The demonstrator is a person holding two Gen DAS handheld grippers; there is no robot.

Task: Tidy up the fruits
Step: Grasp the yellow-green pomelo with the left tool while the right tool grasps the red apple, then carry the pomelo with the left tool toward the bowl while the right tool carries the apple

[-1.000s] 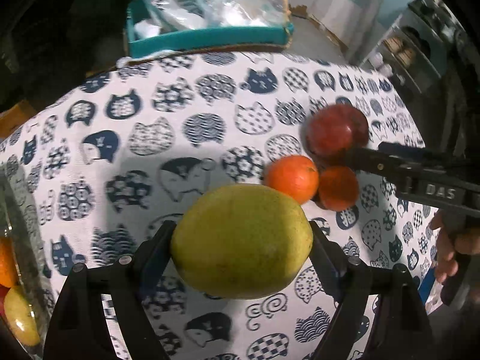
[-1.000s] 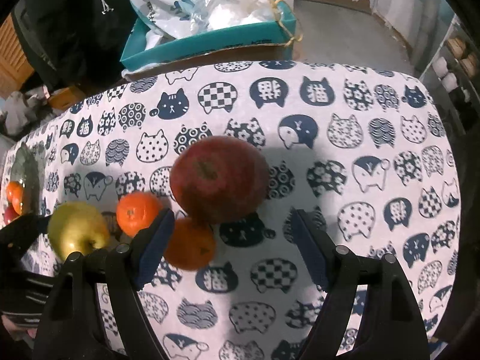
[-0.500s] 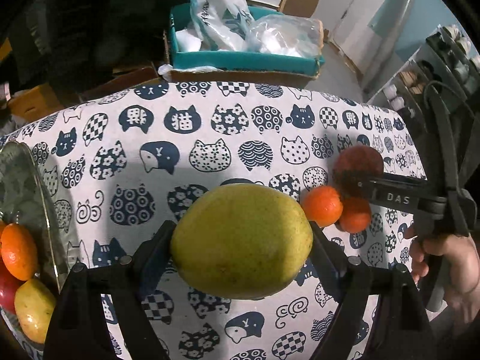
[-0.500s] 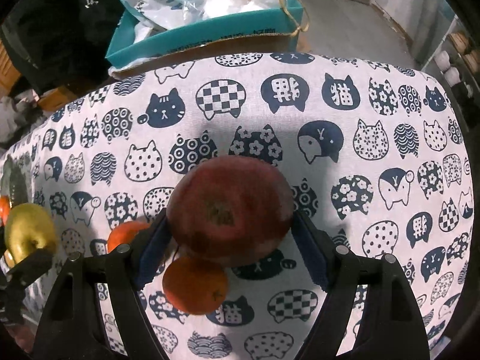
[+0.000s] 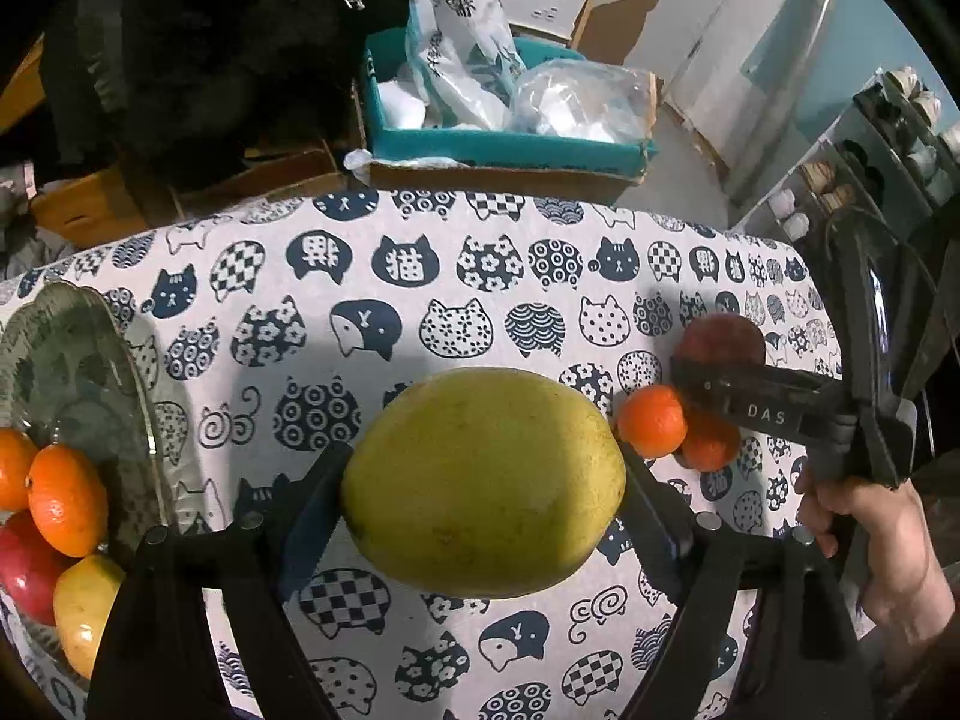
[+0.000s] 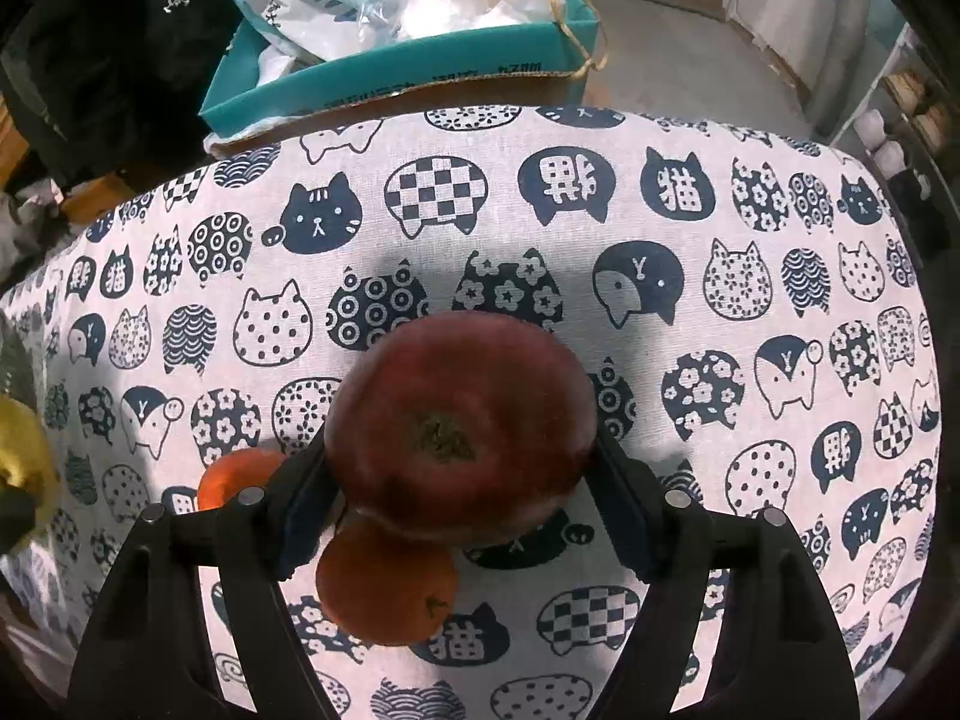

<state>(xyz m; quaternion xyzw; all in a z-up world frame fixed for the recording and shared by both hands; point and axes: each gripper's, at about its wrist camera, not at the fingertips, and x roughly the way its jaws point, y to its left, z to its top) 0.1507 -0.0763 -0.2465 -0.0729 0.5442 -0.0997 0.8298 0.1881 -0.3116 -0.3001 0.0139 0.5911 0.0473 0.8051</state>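
- Green pear (image 5: pixel 483 483) pinched between the pads of the left gripper (image 5: pixel 480 510), held above the tablecloth (image 5: pixel 420 324).
- Red apple (image 6: pixel 459 429) resting on the cloth between the fingers of the right gripper (image 6: pixel 462 498); jaws closing in, both pads at the apple's sides, a firm squeeze not certain.
- Two tangerines just beside the apple: one (image 6: pixel 387 585) touching its near side, the other (image 6: pixel 237 477) partly hidden behind the left finger (image 6: pixel 300 504).
- From the left wrist view, same apple (image 5: pixel 720 339) and tangerines (image 5: pixel 653 420) at the right, under the right gripper (image 5: pixel 720 384), with a hand (image 5: pixel 864 534) on its handle.
- Glass bowl (image 5: pixel 78 348) at the cloth's left edge, holding tangerines (image 5: pixel 66 498), a red apple (image 5: pixel 27 570) and a yellow fruit (image 5: pixel 84 612).
- Teal box (image 5: pixel 504 147) with plastic bags (image 5: pixel 462 54) beyond the far edge of the table.
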